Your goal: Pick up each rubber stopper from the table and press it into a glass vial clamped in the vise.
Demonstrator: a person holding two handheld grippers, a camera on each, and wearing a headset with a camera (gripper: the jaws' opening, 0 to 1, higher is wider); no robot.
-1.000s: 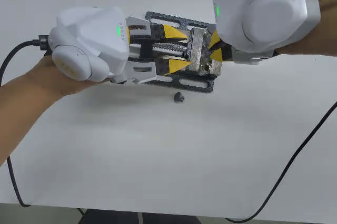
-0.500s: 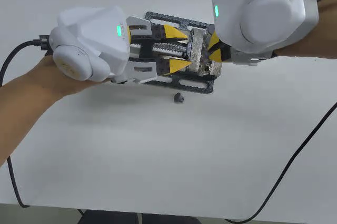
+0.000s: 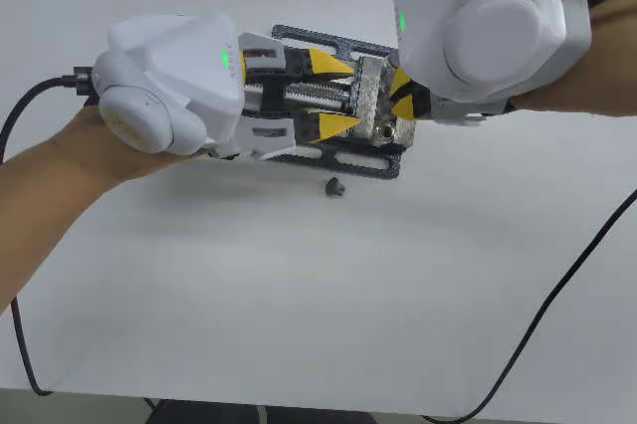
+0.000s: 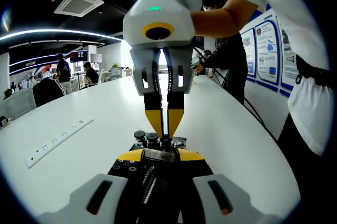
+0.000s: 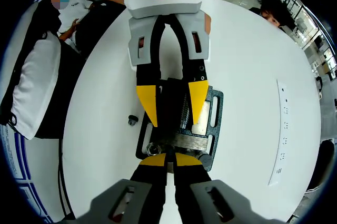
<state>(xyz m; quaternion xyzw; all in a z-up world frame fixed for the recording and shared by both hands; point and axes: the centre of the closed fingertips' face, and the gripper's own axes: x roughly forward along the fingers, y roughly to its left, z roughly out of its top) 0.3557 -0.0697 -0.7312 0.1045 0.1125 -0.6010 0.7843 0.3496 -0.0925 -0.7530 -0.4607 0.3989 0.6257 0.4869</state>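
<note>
The vise [image 3: 370, 86] sits on the white table [image 3: 299, 295] between the two tools. The left hand-held gripper [image 3: 330, 94] lies low along the vise, its yellow-tipped jaws spread apart on either side of the screw and closed on nothing. In the left gripper view a row of small glass vials [image 4: 152, 138] stands upright in the vise. The right hand-held gripper [image 4: 164, 129] points straight down at them from above, jaws drawn nearly together on a dark stopper [image 4: 166, 141] at the mouth of a vial. How far in it sits is too small to tell. A second one, the loose stopper [image 3: 336, 186], lies on the table just beside the vise's base plate, on the person's side and apart from both grippers.
</note>
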